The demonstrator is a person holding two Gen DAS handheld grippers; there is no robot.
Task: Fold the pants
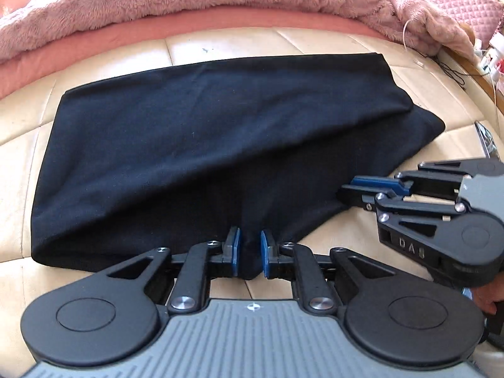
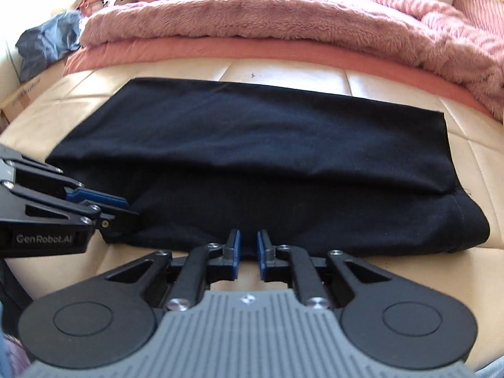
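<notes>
Nearest the onlooker, the left tongs [image 1: 250,252] angle down at the near edge of the black pants [image 1: 189,145]. A pinch of black fabric sits between the 2 blue pads [image 1: 234,245], which press on it from both sides; the left tongs are clenched on the pants' near edge.

Just beside them, the right tongs [image 2: 249,249] meet the same near edge of the pants [image 2: 252,157]. Their blue pads [image 2: 261,252] stand close together with dark fabric in the narrow gap, so the right tongs also grip the pants' edge. In the left wrist view the right tongs [image 1: 352,189] come in from the right, their tips touching the fabric at its lower right border. In the right wrist view the left tongs [image 2: 126,208] come in from the left, tips on the cloth.

The pants lie flat on a cream quilted mattress [image 1: 220,44], folded into a wide dark panel with 1 upper layer lying over a lower one; the lower layer shows along the near and right sides.

Beyond the pants, a salmon sheet [image 2: 252,50] runs across the bed. On it lies a heaped pink fleece blanket [image 2: 252,19]. At the far left, in the right wrist view, sits a grey-blue bundle of cloth [image 2: 47,44].
</notes>
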